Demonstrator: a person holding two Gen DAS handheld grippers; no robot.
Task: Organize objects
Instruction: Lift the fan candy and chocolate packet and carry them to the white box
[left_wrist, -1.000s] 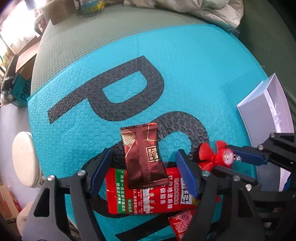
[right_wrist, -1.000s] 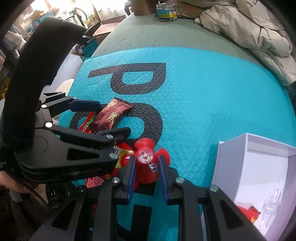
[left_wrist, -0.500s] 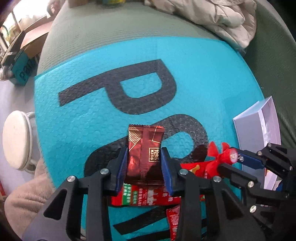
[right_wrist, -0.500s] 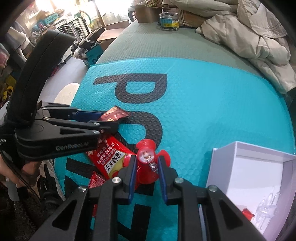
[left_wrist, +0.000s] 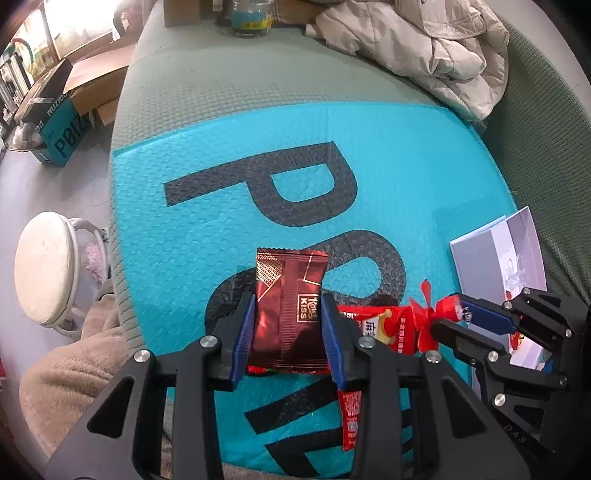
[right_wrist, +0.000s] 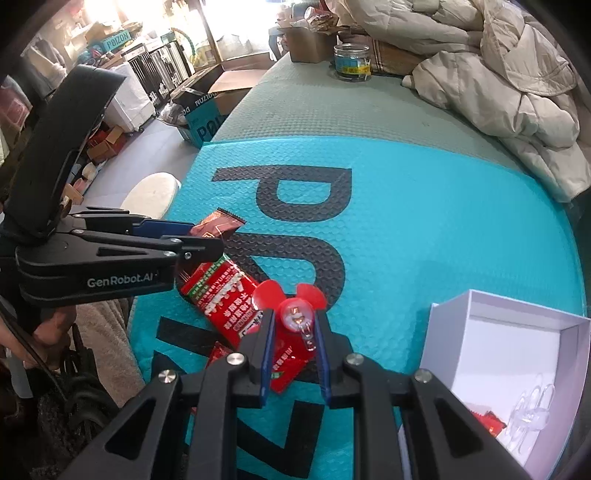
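Left gripper (left_wrist: 288, 325) pinches dark red Kiss candy wrapper (left_wrist: 290, 314), lifted above teal bubble mailer (left_wrist: 388, 155); right gripper (right_wrist: 293, 332) clamps red propeller toy (right_wrist: 295, 306); red snack packet (right_wrist: 225, 295) lies on mailer; white box (right_wrist: 517, 350) just beside right gripper.

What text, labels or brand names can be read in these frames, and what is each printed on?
"KISS": dark red candy wrapper held in the left gripper.
"GenRobot.AI": left gripper's body, right wrist view.
"POIZON": teal cardboard box on the floor; also a box further back.
"P": teal mailer.
Red snack packet: Chinese print, unreadable.
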